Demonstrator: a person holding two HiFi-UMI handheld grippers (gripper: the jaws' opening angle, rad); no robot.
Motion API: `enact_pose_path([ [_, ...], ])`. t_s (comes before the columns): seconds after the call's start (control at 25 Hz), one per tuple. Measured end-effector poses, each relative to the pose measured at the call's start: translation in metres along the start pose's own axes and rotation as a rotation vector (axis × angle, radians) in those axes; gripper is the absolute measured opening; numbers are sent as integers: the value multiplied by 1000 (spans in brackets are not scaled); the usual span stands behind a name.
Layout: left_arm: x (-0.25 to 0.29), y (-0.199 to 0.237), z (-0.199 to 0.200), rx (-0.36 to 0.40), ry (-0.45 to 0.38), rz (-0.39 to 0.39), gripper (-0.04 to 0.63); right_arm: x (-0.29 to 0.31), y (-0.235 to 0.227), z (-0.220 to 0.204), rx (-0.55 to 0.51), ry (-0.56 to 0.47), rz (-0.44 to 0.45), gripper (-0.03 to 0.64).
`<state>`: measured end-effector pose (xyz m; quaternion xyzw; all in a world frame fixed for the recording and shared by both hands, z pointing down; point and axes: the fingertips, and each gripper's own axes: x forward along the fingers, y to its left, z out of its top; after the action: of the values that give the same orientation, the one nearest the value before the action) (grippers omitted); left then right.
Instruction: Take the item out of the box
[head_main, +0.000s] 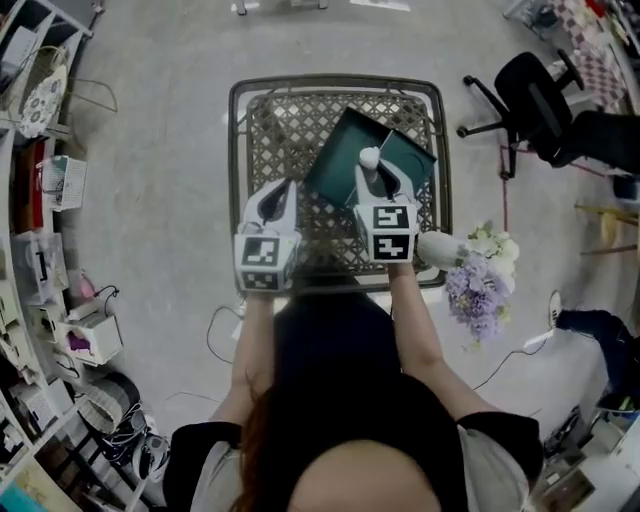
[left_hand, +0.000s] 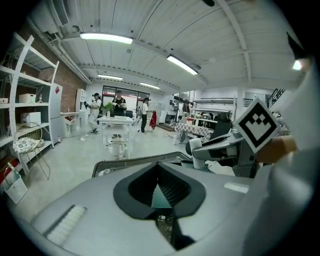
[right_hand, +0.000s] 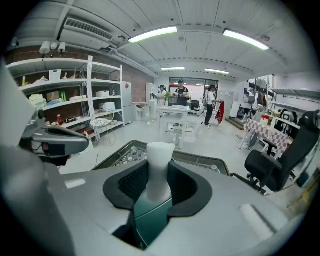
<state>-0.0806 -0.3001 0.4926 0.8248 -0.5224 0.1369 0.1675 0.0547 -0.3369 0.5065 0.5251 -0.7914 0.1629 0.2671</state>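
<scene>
A dark teal box (head_main: 338, 165) lies askew on the mesh top of a wire cart (head_main: 236, 150). My right gripper (head_main: 375, 172) hangs over the box, shut on a white waisted item (head_main: 369, 157). In the right gripper view that item (right_hand: 159, 165) stands upright between the black pads, with the teal box (right_hand: 150, 220) just below it. My left gripper (head_main: 283, 192) sits at the box's left corner. In the left gripper view a thin teal wedge of the box (left_hand: 161, 197) shows pinched between its nearly closed jaws.
A bunch of lilac and white flowers (head_main: 482, 280) in a white vase hangs off the cart's right front corner. A black office chair (head_main: 530, 95) stands at the right, shelving (head_main: 45, 200) along the left. People stand far back by a white table (right_hand: 175, 111).
</scene>
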Motion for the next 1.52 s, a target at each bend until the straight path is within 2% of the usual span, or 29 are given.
enact_pose_path([
  [0.36,-11,-4,7,15,-23,-2,8,-38,8,29,22,-137,41,121],
  [0.6,-21,-3,12,22,-40,3,8,-63,7,48,77,-249,98,121],
  [0.92,-42,-6,25,36,-80,-1,8,-97,4,53,81,-354,96,121],
  [1.16,-54,-7,36,54,-119,0,8,-113,-3,41,94,-358,96,121],
  [1.52,-68,-9,38,66,-130,4,8,-127,1,39,43,-369,91,121],
])
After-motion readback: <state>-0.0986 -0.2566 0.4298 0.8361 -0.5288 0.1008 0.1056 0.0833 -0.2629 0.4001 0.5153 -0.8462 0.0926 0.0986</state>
